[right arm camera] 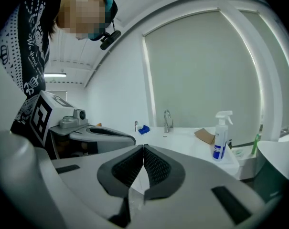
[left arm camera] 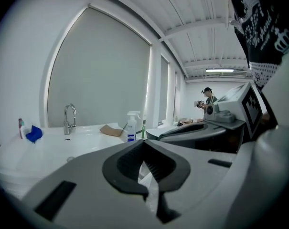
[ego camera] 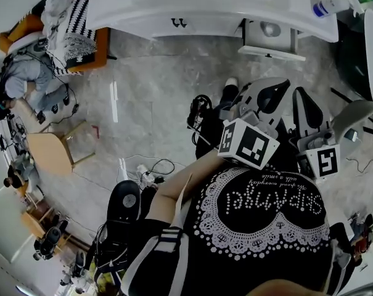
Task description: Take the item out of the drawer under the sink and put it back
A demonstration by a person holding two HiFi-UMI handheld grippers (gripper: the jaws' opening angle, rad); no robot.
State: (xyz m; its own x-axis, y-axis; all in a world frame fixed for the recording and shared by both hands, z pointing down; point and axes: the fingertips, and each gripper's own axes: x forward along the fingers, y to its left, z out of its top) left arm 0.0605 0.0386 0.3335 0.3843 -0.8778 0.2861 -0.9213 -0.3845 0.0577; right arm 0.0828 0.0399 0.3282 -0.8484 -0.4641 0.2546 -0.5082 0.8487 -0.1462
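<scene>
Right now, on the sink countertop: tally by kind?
faucet: 1
spray bottle: 1
blue item: 1
brown cardboard piece: 1
Total: 4 that can be identified; a few other bits are too small to tell.

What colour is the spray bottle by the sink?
Spray bottle: white with a blue label, clearest in right gripper view.

Left gripper (left arm camera: 144, 143) fingers closed together. Behind: white table (left arm camera: 53, 144) with faucet (left arm camera: 69, 119), spray bottle (left arm camera: 131, 126), cardboard piece (left arm camera: 111, 130); right gripper (left arm camera: 201, 129) at right.
</scene>
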